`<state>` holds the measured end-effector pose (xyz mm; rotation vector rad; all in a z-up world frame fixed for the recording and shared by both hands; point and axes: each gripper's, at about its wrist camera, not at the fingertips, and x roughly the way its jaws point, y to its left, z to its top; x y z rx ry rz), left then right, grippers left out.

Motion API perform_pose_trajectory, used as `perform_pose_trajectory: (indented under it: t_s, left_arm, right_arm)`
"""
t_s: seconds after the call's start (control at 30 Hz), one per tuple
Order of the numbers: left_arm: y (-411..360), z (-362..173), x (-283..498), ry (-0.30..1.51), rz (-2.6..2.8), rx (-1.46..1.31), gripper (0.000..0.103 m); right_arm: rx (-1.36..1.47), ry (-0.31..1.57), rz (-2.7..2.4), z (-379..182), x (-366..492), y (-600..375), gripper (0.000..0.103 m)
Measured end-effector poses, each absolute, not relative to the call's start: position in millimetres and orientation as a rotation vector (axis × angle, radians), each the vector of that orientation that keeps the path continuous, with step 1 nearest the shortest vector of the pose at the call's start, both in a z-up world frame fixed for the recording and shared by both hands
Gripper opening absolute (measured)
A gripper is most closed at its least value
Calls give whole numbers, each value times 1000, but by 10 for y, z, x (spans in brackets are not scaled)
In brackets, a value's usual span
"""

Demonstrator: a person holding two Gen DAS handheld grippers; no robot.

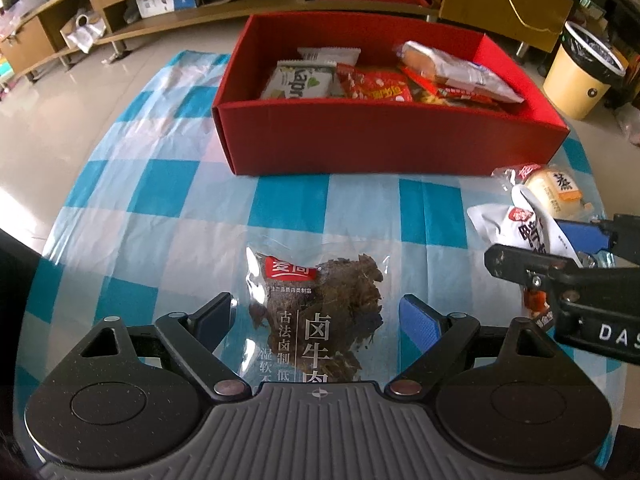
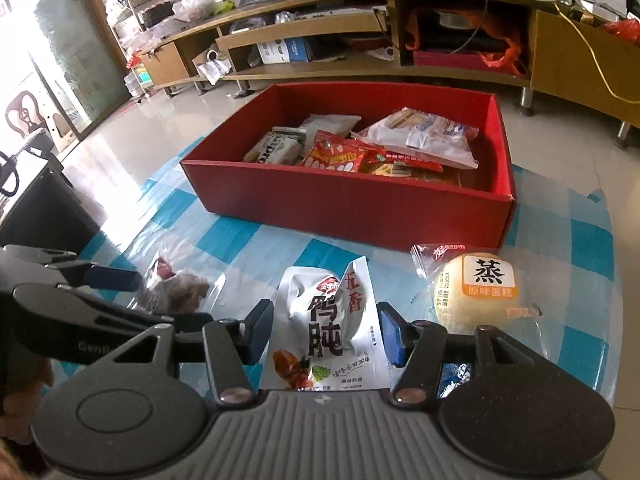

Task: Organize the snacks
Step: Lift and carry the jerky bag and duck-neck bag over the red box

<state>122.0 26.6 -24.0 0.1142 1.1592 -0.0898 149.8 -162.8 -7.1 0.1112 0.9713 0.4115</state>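
A red box (image 1: 380, 140) (image 2: 352, 204) holding several snack packs stands at the far side of the checked tablecloth. My left gripper (image 1: 318, 314) is open, its fingers either side of a clear pack of dark beef (image 1: 320, 300), which lies on the cloth and also shows in the right wrist view (image 2: 176, 288). My right gripper (image 2: 324, 332) (image 1: 536, 248) is open around a white duck gizzard pack (image 2: 332, 320) (image 1: 516, 224) that lies on the cloth. A round steamed cake in clear wrap (image 2: 480, 292) (image 1: 554, 192) lies just right of it.
The blue and white checked cloth (image 1: 160, 208) covers a round table. A low wooden TV cabinet (image 2: 360, 28) runs along the back. A yellow waste bin (image 1: 580, 76) stands on the floor at the right.
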Motion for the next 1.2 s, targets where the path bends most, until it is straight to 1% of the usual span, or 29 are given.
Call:
perform_pose_trajectory:
  t_s: [0.4,0.73,1.2]
  left_arm:
    - [271,-245,1243,1166,-94,113,92]
    - [210,-41,1334,1107,-98,102,92]
    - [90,274,1661,1004,-76,93,91]
  right_arm:
    - [101,989,423,-112,1554,-1554,54]
    - [138,930,400,56,1630,-1662,54]
    - [215,828,367,342,1909,-1814,54]
